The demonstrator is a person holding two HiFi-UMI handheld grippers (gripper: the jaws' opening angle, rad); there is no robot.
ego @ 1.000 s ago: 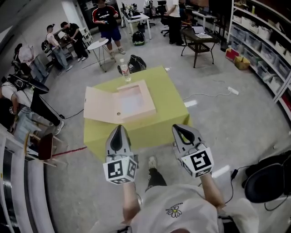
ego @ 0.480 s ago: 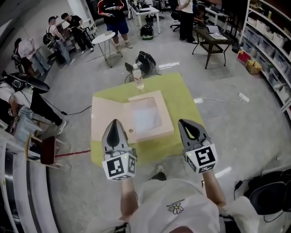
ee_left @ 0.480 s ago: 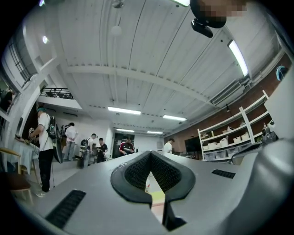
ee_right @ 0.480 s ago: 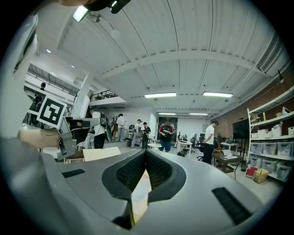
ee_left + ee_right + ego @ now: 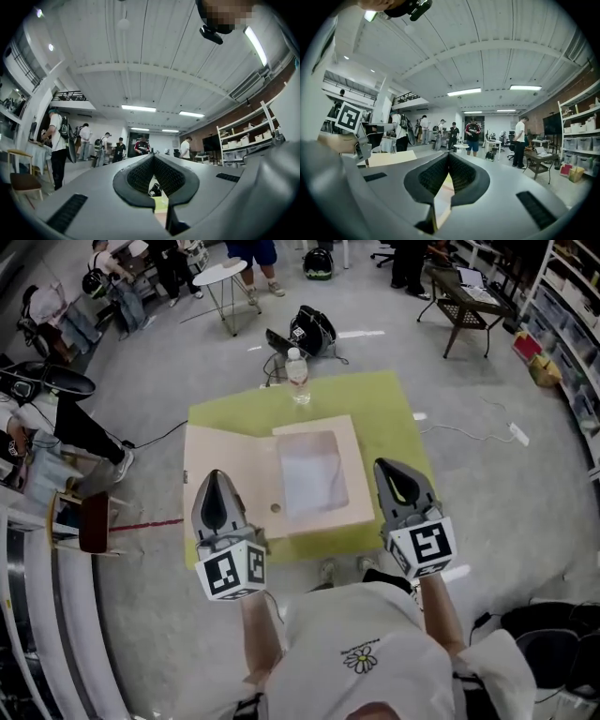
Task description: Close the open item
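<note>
The open box (image 5: 323, 514) lies on the table (image 5: 389, 409), its lid (image 5: 225, 474) spread flat toward the table's left edge. The bottle (image 5: 297, 376) stands at the table's far edge, behind the box. A bag (image 5: 312, 331) sits on the floor beyond the table.

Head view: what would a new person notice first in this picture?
A flat pale box lies open on the yellow-green table, its lid folded out to the left. A water bottle stands at the table's far edge. Nearer, the left gripper and right gripper hover shut and empty.
</note>
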